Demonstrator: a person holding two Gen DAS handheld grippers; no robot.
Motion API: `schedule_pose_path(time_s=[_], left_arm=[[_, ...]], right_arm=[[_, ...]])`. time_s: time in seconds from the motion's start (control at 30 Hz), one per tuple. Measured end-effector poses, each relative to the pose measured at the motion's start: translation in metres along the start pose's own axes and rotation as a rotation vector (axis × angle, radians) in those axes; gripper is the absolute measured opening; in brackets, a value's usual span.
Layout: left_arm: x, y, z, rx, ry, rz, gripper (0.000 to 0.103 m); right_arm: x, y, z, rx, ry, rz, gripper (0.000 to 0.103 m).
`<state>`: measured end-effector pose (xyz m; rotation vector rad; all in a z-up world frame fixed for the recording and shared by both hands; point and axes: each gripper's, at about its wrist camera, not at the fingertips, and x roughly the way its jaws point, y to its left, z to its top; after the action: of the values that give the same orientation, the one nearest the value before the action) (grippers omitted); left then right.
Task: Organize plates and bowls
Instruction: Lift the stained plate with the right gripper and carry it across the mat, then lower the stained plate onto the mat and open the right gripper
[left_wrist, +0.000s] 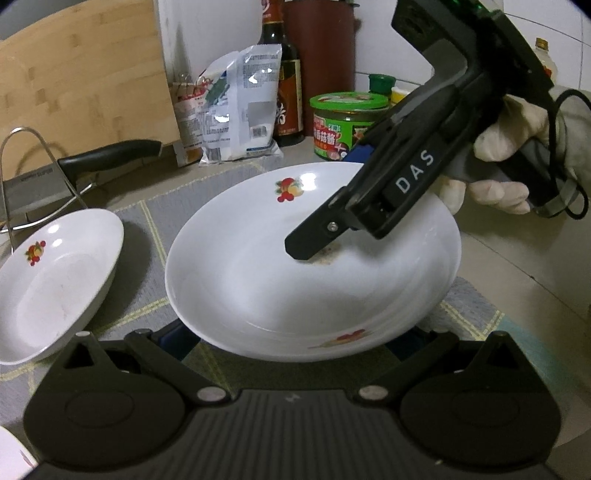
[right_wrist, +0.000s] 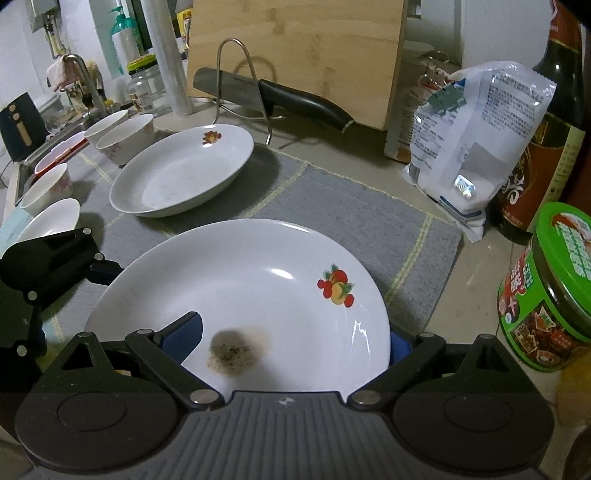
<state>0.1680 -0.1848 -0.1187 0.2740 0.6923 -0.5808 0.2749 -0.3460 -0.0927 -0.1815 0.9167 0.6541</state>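
I'm over the grey mat (right_wrist: 332, 199), which has bare cloth showing past the plates before the counter edge. The big fruit-print plate (right_wrist: 240, 288) sits on it under both my tools; a dark smudge (right_wrist: 234, 350) marks its well. My right gripper (right_wrist: 291, 341) is spread wide across the plate's near rim, one blue pad inside the dish and one outside, not pinching. The left gripper (left_wrist: 291, 341) straddles the opposite rim; its fingertips hide under the plate, so I can't tell how its jaws stand. A second plate (right_wrist: 181, 173) lies just beyond, well apart. Bowls (right_wrist: 122, 140) line the far left edge by the sink. Backstop: cutting board (right_wrist: 295, 55), knife (right_wrist: 273, 96), a sauce bottle (right_wrist: 546, 140), white pouch (right_wrist: 476, 147). The green-lidded jar (right_wrist: 550, 288) crowds my right side. "DAS" reads on the right tool's body.
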Motion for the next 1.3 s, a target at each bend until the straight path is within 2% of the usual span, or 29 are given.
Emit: schedule_pose_path(time_s=[0.23, 0.3, 0.5, 0.73, 0.87, 1.07, 1.3], left_arm=[[0.001, -0.005, -0.001, 0.019, 0.016, 0.004, 0.102], [-0.003, -0.007, -0.003, 0.021, 0.010, 0.006, 0.102], [-0.028, -0.003, -0.005, -0.012, -0.007, 0.009, 0.102], [-0.070, 0.000, -0.005, -0.087, -0.082, 0.050, 0.102], [-0.094, 0.001, -0.010, -0.130, -0.114, 0.095, 0.102], [-0.134, 0.014, -0.034, -0.203, -0.135, 0.158, 0.102], [-0.174, 0.044, -0.073, -0.241, -0.136, 0.196, 0.102]], right_arm=[[0.005, -0.001, -0.003, 0.007, 0.025, -0.030, 0.100], [0.003, 0.000, -0.004, 0.003, 0.023, -0.040, 0.103], [-0.015, 0.007, -0.002, -0.020, 0.002, -0.080, 0.103], [-0.037, 0.030, 0.005, -0.041, -0.063, -0.118, 0.103], [-0.047, 0.052, 0.013, -0.067, -0.096, -0.134, 0.103], [-0.053, 0.102, 0.023, -0.091, -0.149, -0.130, 0.103], [-0.036, 0.166, 0.020, -0.050, -0.141, -0.083, 0.103]])
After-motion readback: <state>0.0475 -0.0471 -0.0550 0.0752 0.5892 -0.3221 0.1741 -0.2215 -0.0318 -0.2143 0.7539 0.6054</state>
